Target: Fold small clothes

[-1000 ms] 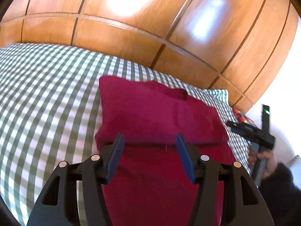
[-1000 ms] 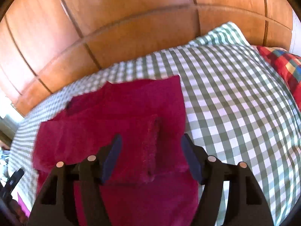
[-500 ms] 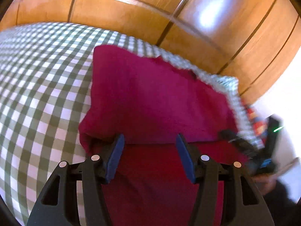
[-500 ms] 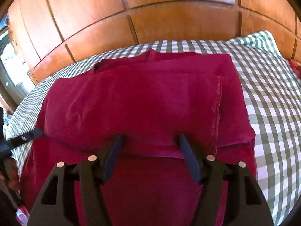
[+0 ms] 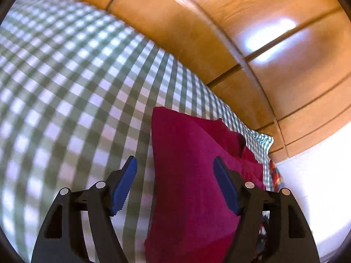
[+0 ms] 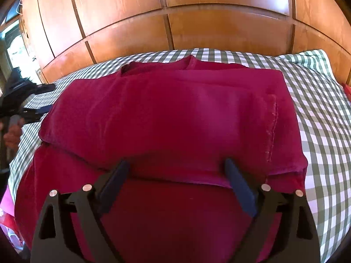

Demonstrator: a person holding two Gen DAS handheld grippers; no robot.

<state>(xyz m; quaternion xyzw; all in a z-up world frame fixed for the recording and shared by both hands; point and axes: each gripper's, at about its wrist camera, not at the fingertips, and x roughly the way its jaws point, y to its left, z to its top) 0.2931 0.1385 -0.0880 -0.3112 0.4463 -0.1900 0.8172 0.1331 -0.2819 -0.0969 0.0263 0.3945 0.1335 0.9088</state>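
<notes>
From the left wrist view, the left hand-held gripper (image 5: pixel 174 188) hangs over the left edge of the crimson shirt (image 5: pixel 193 175), which lies on the green checked bed cover (image 5: pixel 72 92) in front of the wooden panelling (image 5: pixel 219 35). Its jaws are opening, and no cloth is caught between the blue pads (image 5: pixel 124 185); the picture is smeared, so finer detail escapes me.

From the right wrist view, the right hand-held gripper (image 6: pixel 177 179) sits low over the shirt (image 6: pixel 171 114), the bottom part already doubled up toward the collar. Its jaws too are spreading, with the folded edge lying under them, unpinched. The other gripper shows dark at the far left.

To finish neatly, I'd say each side should be pinched through all layers at matching points, then carried over level so the fold stays square.
</notes>
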